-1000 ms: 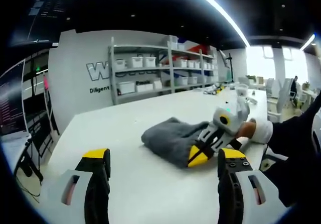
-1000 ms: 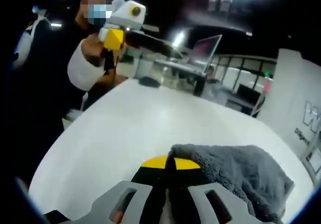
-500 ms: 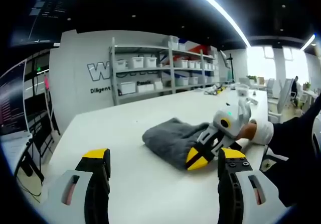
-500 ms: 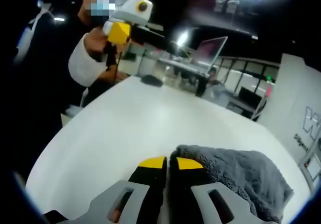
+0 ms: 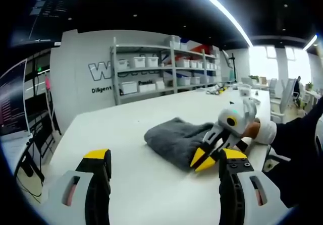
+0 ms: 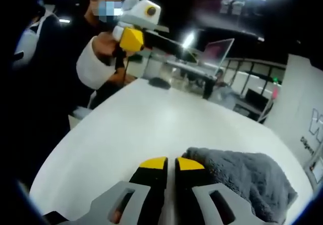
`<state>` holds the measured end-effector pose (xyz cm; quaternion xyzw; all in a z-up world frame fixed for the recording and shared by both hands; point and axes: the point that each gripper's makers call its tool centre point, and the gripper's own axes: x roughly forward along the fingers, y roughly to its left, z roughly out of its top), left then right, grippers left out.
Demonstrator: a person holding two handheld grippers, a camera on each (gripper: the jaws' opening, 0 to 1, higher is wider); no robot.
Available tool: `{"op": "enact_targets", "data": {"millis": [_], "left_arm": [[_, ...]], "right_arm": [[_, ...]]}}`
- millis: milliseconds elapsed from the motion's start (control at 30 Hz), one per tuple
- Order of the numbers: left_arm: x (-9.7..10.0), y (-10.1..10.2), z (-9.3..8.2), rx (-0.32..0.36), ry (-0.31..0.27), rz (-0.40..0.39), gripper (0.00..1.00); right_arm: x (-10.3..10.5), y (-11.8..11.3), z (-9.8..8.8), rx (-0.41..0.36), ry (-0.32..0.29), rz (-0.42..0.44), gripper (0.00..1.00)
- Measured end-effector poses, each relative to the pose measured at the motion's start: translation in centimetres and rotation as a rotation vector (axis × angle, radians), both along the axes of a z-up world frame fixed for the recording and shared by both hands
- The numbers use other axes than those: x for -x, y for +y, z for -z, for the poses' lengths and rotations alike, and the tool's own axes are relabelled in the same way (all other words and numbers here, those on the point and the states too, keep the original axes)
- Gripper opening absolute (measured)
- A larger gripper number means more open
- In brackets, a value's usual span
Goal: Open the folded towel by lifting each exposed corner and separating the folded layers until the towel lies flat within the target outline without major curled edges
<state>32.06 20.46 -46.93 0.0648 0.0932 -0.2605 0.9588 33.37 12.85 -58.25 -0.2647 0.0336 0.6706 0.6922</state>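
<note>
The grey towel (image 5: 176, 139) lies bunched on the white surface (image 5: 126, 129), well inside its edges, with bare room on every side. The right claw (image 5: 203, 160) sits at the towel's near edge, its tips slightly parted, gripping nothing. The left claw (image 5: 161, 184) hangs released, jaws wide, apart from the towel

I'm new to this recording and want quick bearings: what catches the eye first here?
A rumpled grey towel, still folded, lies on the white table. In the left gripper view the right tool, yellow-tipped, sits at the towel's near edge with its jaws slightly apart. The left tool is held up off the table in a hand, seen in the right gripper view; behind the table stand shelves of white bins.
</note>
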Motion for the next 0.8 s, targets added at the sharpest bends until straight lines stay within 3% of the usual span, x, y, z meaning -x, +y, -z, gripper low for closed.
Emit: {"op": "enact_targets", "data": {"millis": [433,800], "left_arm": [[0.0,0.0,0.0,0.001,-0.003,0.002,0.85],[-0.2,-0.2,0.3,-0.003,0.0,0.002,0.84]], "right_arm": [[0.2,-0.6,-2.1,-0.073,-0.002,-0.017,0.03],[-0.3,-1.0,-3.9,-0.133,-0.04,-0.01,0.14]]}}
